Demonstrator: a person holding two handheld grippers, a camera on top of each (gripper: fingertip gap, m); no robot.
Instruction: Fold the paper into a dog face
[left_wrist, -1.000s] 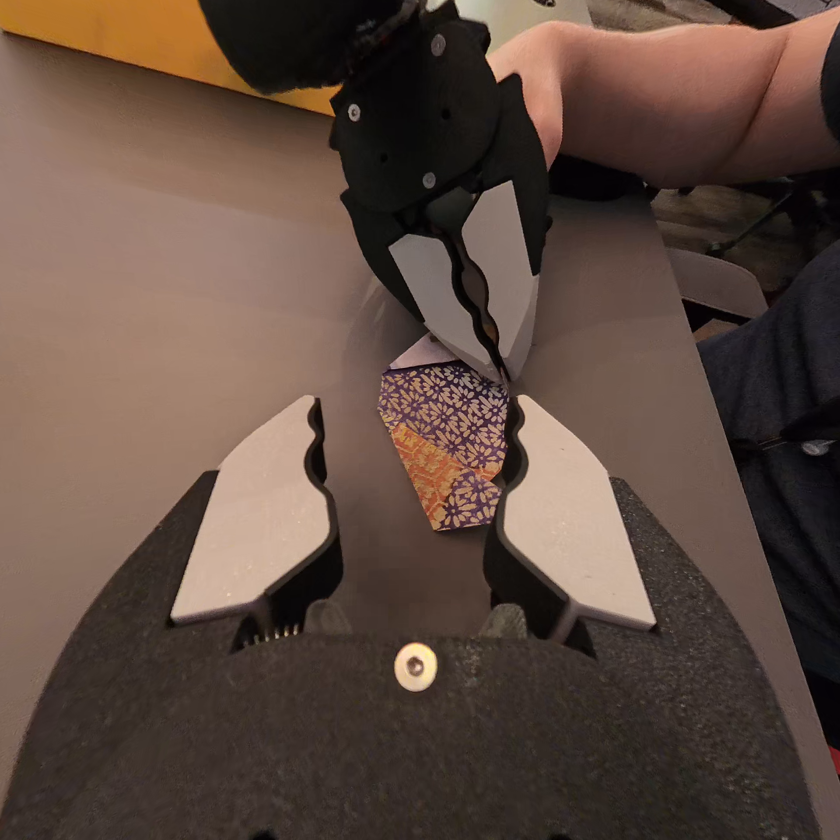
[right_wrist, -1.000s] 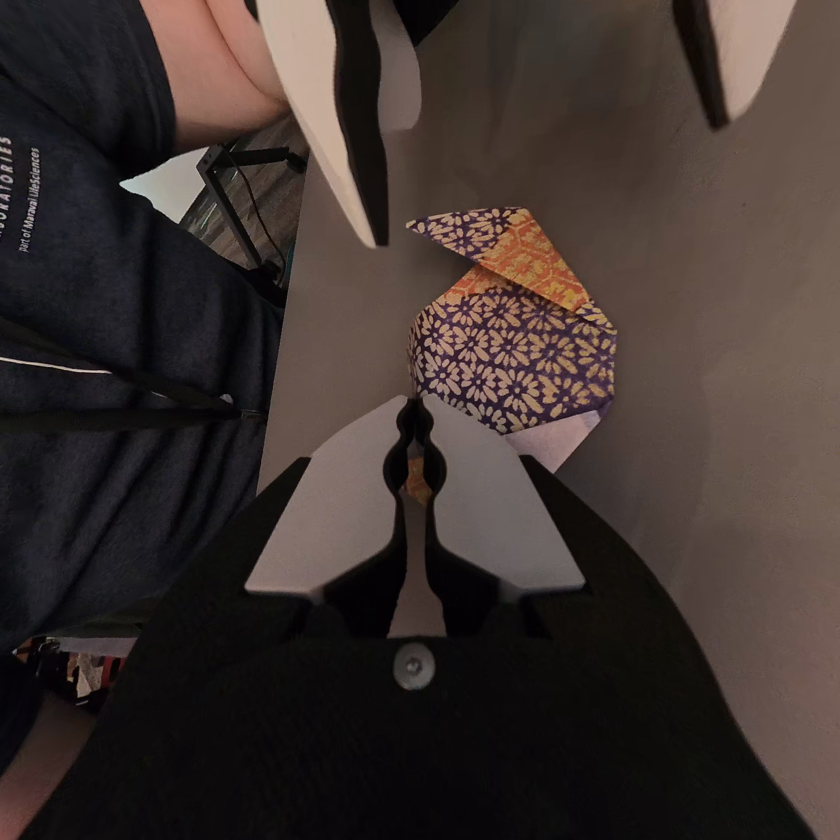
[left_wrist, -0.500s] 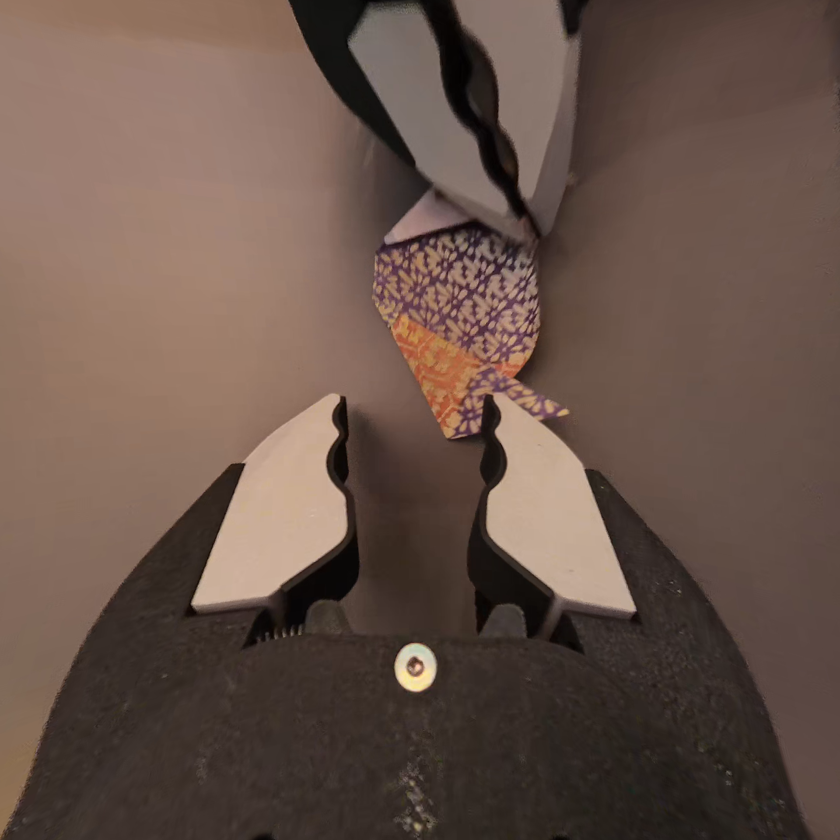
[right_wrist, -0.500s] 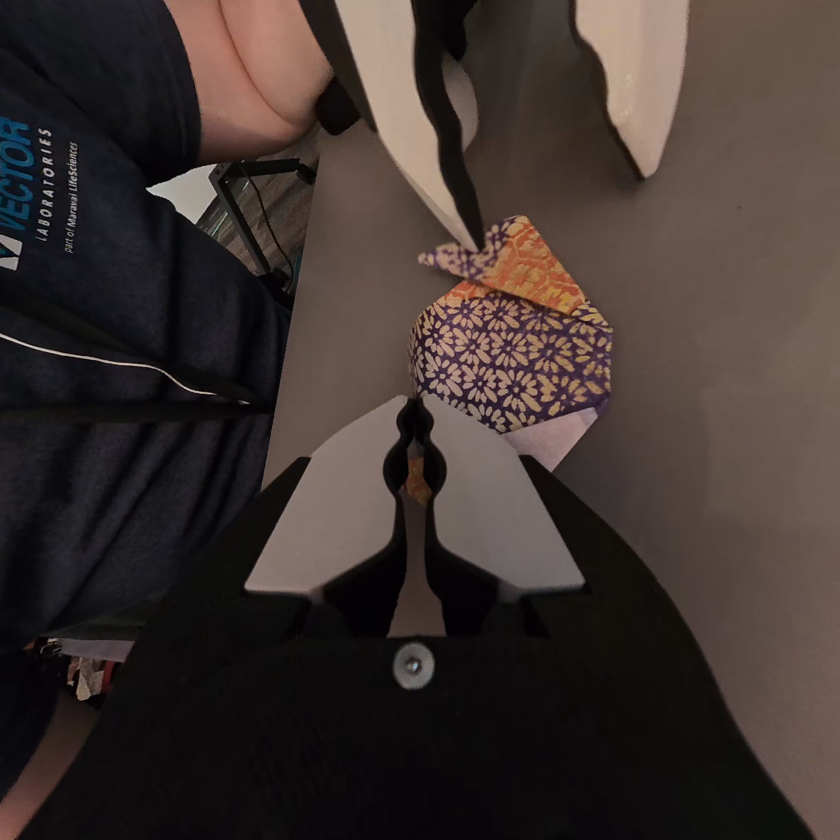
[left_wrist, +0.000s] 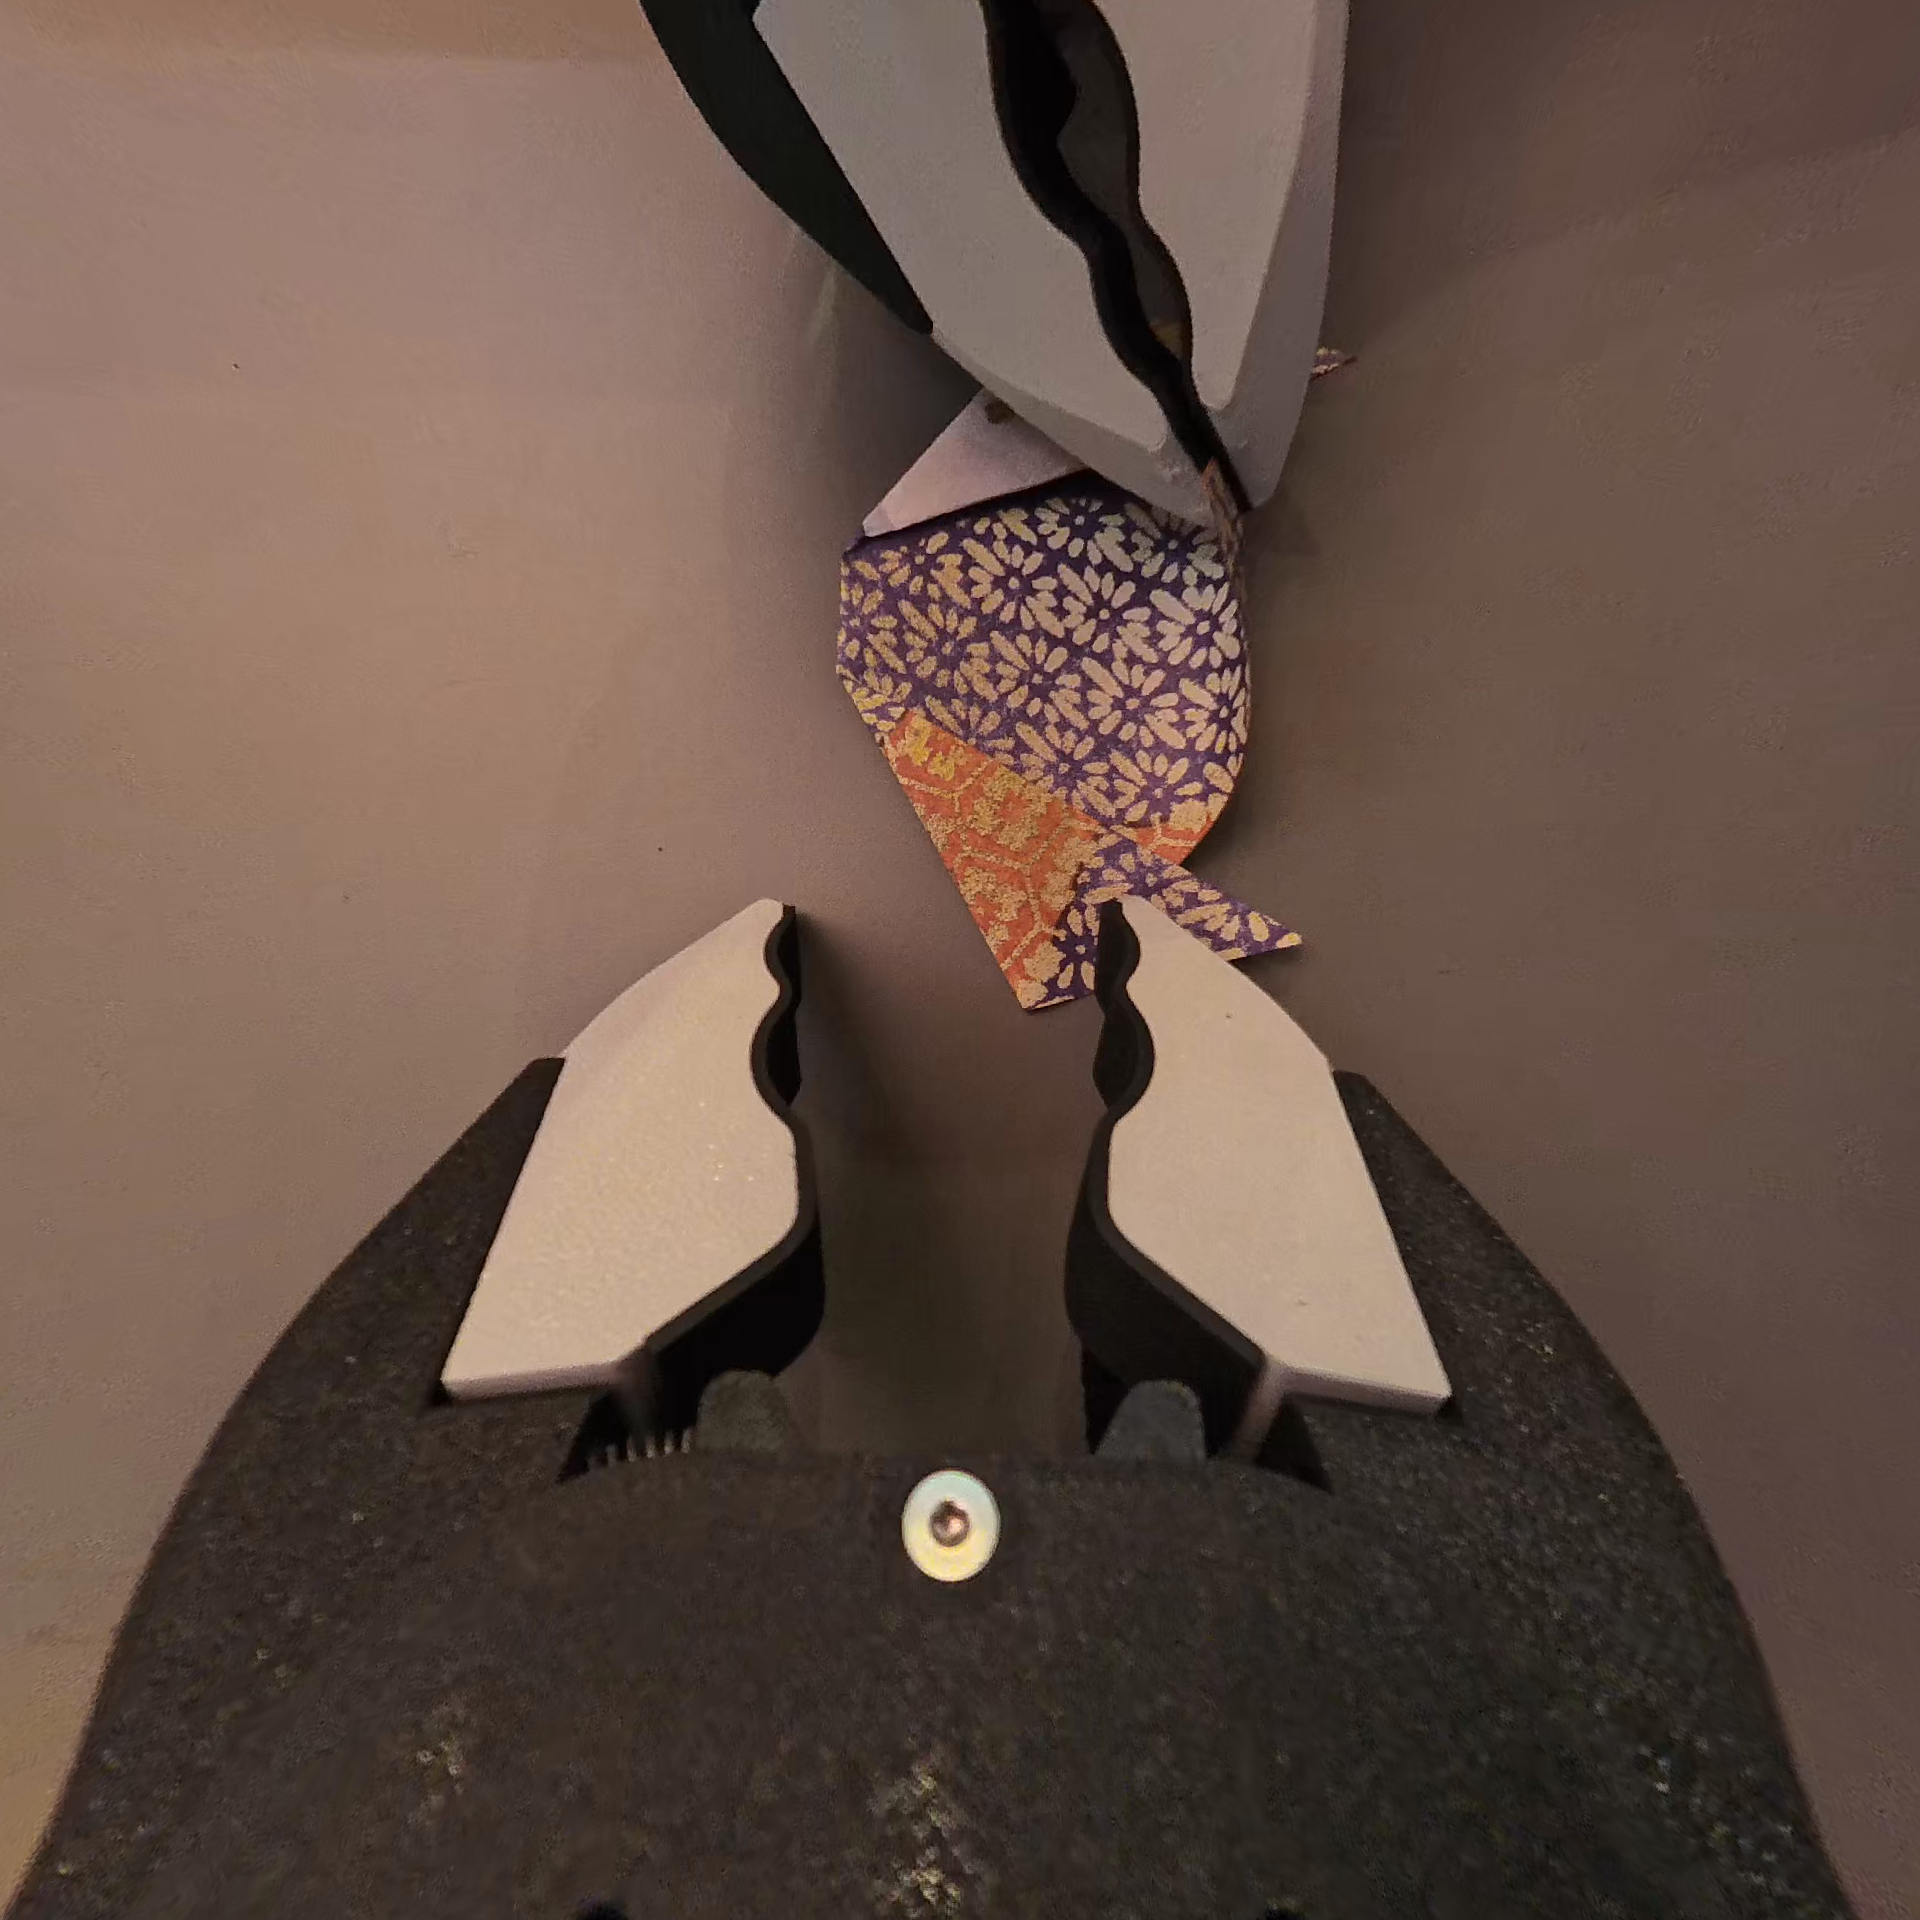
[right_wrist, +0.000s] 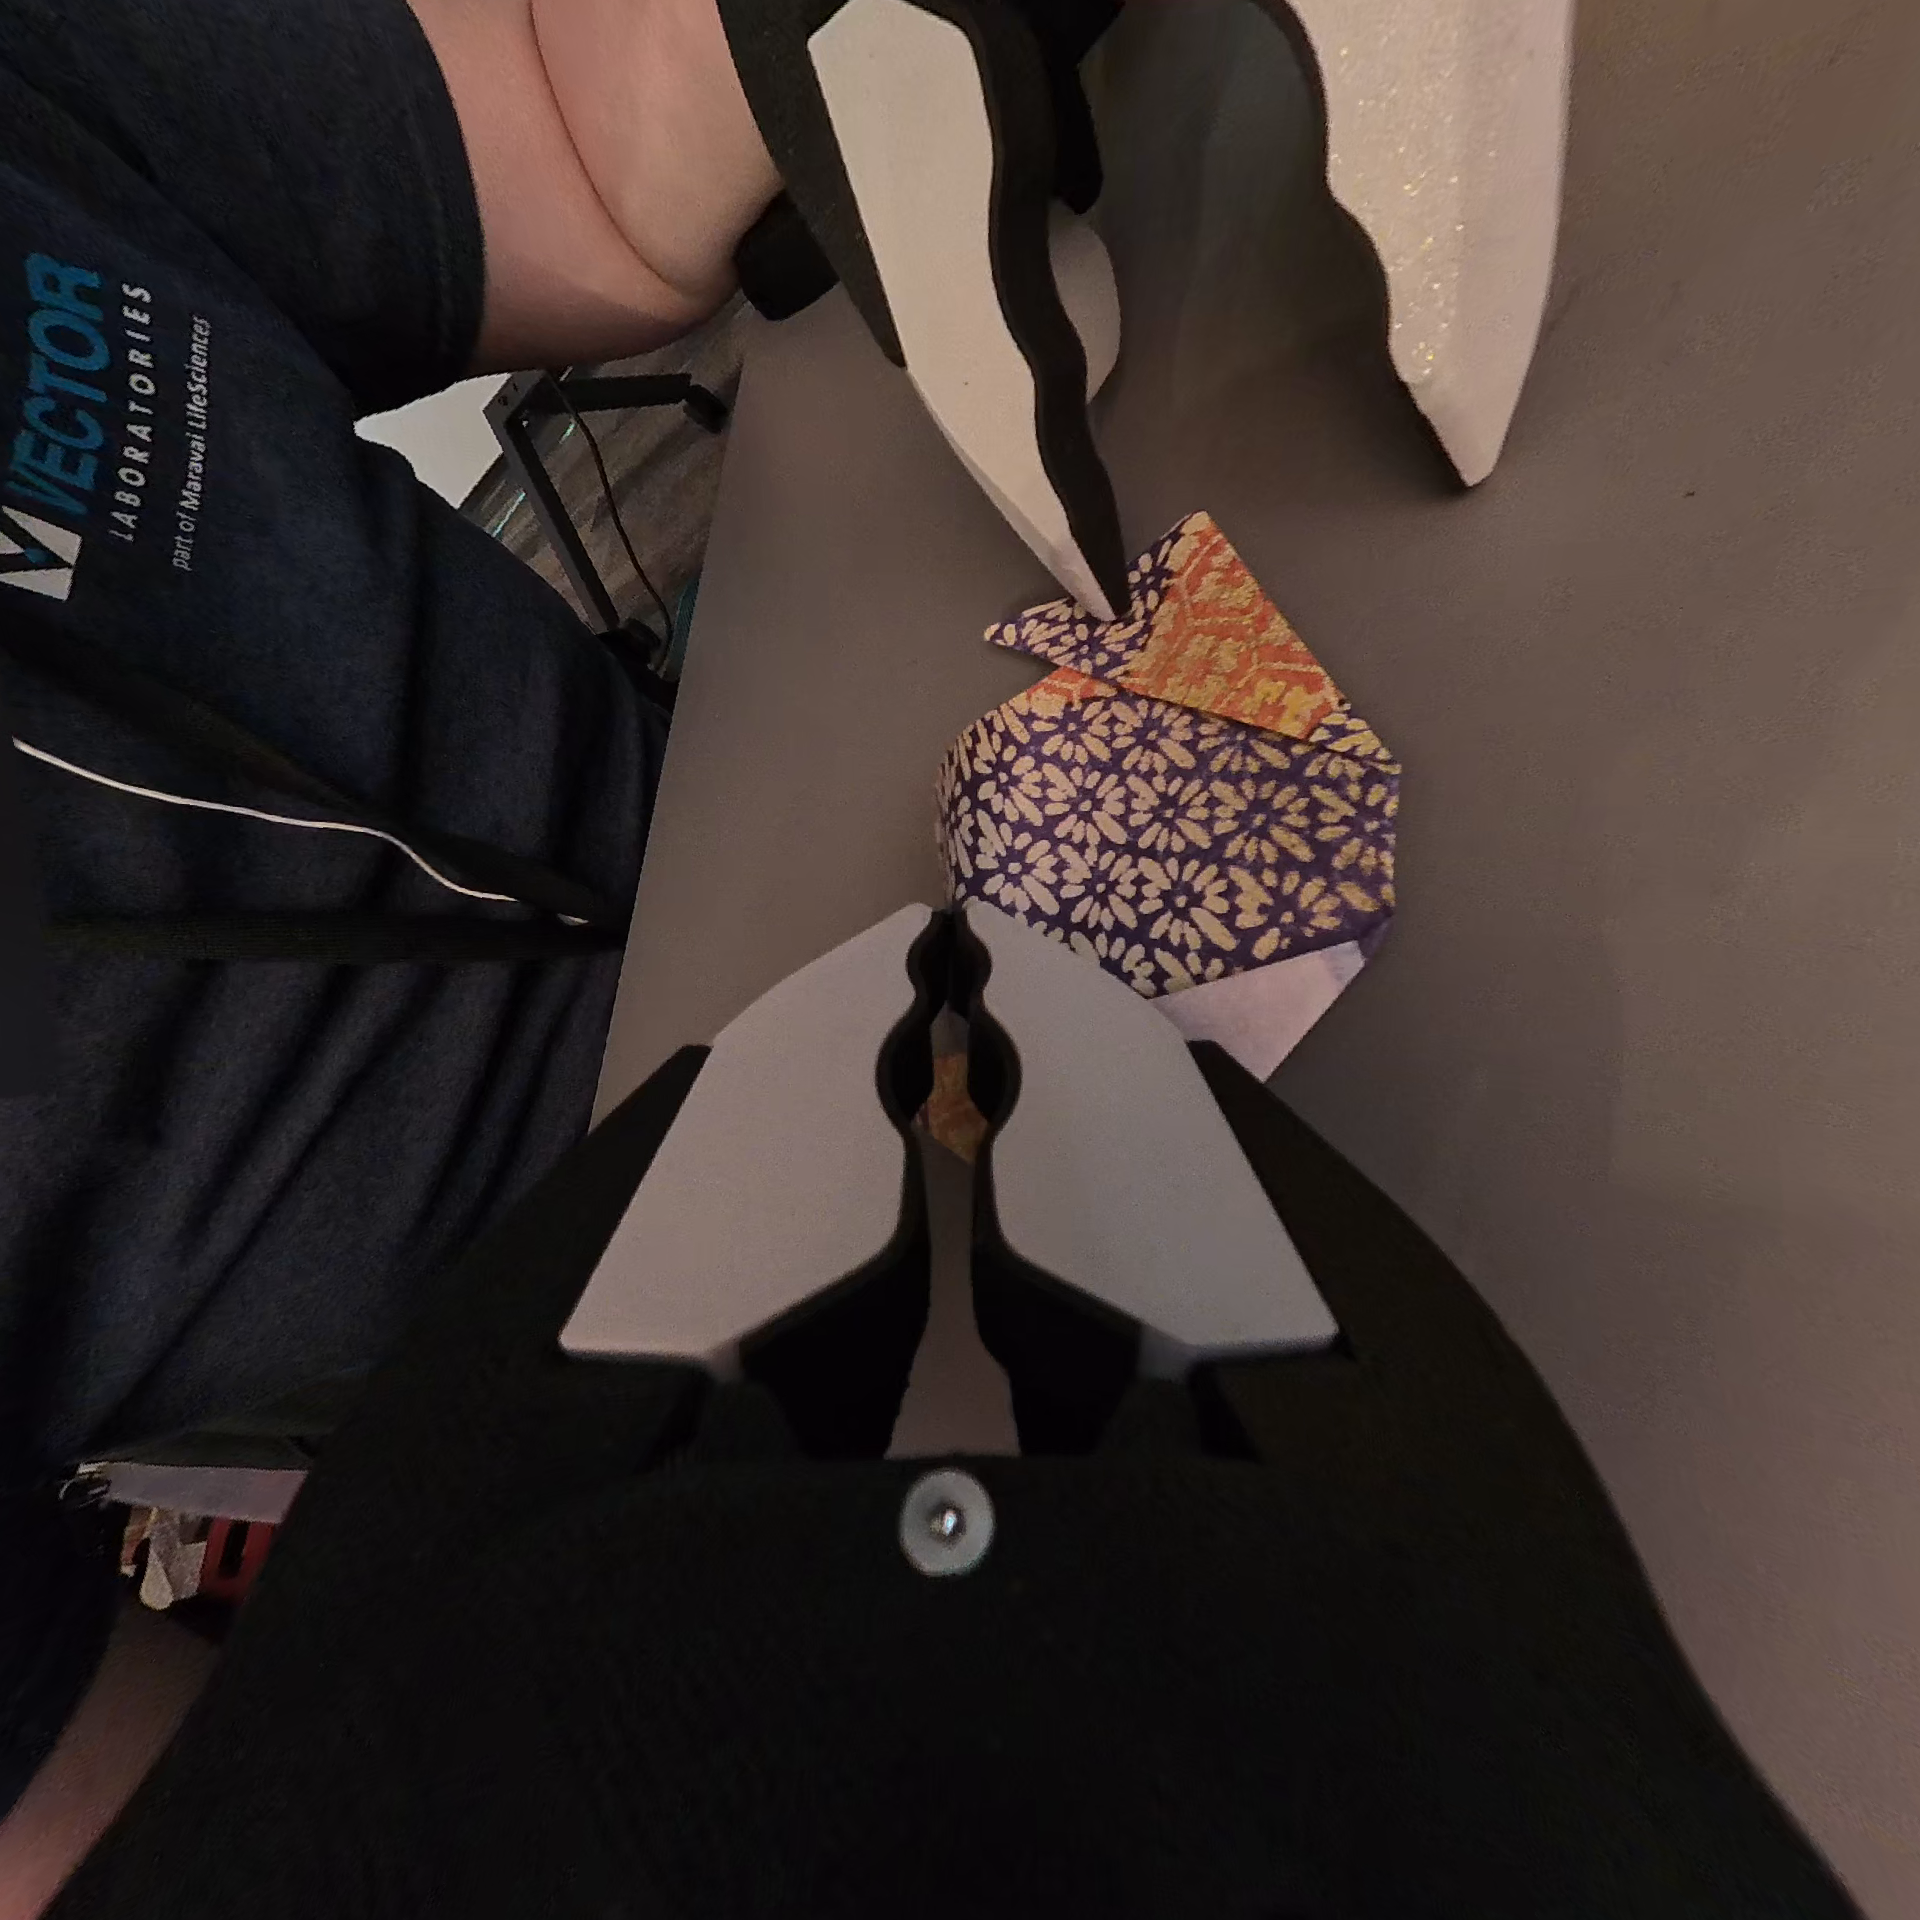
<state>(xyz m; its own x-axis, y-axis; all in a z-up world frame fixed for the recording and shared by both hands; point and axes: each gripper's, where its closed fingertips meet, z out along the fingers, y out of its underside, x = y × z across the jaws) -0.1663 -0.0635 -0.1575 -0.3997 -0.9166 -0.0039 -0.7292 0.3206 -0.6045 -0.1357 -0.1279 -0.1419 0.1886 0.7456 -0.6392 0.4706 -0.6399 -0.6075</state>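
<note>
Item: folded patterned paper (left_wrist: 1049, 665), lying flat on the grey table (left_wrist: 416, 623). Right gripper (right_wrist: 948, 920) pinched its far corner; left gripper (left_wrist: 945, 914), jaws spread, touched the near flap. Judged light, thin, crease-prone, slippery; best held at corners.

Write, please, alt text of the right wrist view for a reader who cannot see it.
The right gripper, shut, pinches one corner of a folded purple and orange patterned paper lying on a grey table. Opposite, the left gripper is open, with one fingertip touching the paper's far flap. A person's arm and dark shirt fill the left side.
</note>
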